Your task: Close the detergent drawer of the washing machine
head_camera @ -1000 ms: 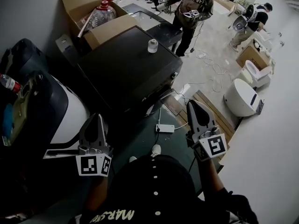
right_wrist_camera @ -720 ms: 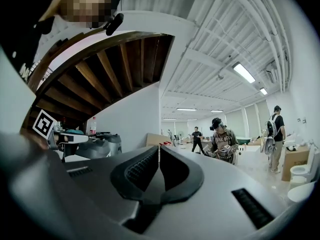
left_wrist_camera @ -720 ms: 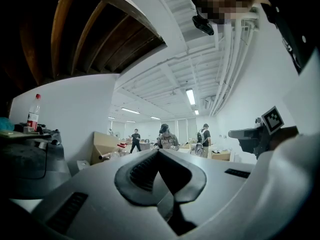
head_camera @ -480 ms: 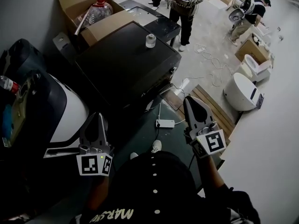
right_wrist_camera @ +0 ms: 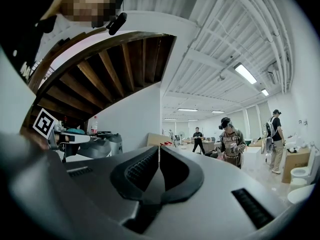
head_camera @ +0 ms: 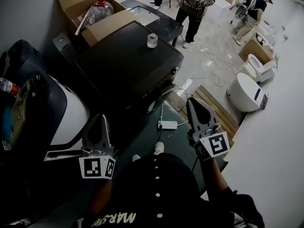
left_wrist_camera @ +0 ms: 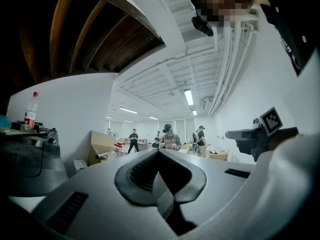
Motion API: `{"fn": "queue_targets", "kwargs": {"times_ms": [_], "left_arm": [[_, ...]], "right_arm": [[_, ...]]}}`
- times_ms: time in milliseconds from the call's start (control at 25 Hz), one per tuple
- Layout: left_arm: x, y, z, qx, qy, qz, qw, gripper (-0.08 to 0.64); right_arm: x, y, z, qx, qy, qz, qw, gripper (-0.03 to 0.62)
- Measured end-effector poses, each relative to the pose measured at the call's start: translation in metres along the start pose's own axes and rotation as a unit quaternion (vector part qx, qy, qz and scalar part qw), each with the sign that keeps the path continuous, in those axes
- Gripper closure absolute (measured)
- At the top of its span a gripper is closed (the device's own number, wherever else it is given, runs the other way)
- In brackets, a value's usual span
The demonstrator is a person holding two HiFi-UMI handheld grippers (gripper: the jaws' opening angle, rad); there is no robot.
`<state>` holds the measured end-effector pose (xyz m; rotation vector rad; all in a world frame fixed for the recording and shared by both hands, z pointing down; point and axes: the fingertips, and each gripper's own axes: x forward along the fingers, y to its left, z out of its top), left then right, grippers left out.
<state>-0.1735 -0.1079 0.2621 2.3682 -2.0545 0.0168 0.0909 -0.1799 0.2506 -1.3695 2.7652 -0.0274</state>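
1. The left tool (head_camera: 101,119) is held level in front of the person's dark shirt. Its jaws are pressed together at the tips, and nothing is pinched between them.
2. The right tool (head_camera: 191,101) is held level alongside, well apart from the left one. Its jaws are likewise pressed together, with nothing between them.
3. The washing machine (head_camera: 71,115), white-bodied with a dark top, is seen just beside the left tool, at the left of the head view. It is touched by neither tool. Its detergent drawer cannot be picked out with certainty.
4. A red-capped bottle (head_camera: 6,85) is seen at the far left, by the machine's dark top.
5. A white power strip (head_camera: 167,125) is laid on the dark floor, between the two tools in the head view.
6. Beyond, a large dark surface (head_camera: 123,68) is seen, and a small jar (head_camera: 152,40) is stood upright on it.
7. Behind that, a clear water jug (head_camera: 101,12) is held in a cardboard box (head_camera: 78,1).
8. Farther off, white toilets (head_camera: 244,96) are set on the floor at the right, and people (head_camera: 194,4) are seen standing.
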Motion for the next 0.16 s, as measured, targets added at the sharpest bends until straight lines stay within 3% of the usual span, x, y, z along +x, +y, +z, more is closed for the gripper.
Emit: {"fn": "queue_targets", "kwargs": {"times_ms": [160], "left_arm": [[0.0010,-0.0043,0.0019,0.002,-0.003,-0.005,1.0000,0.557]], "right_arm": [[-0.0008,-0.0007,0.0018,0.000,-0.002,0.001,1.000,0.555]]}}
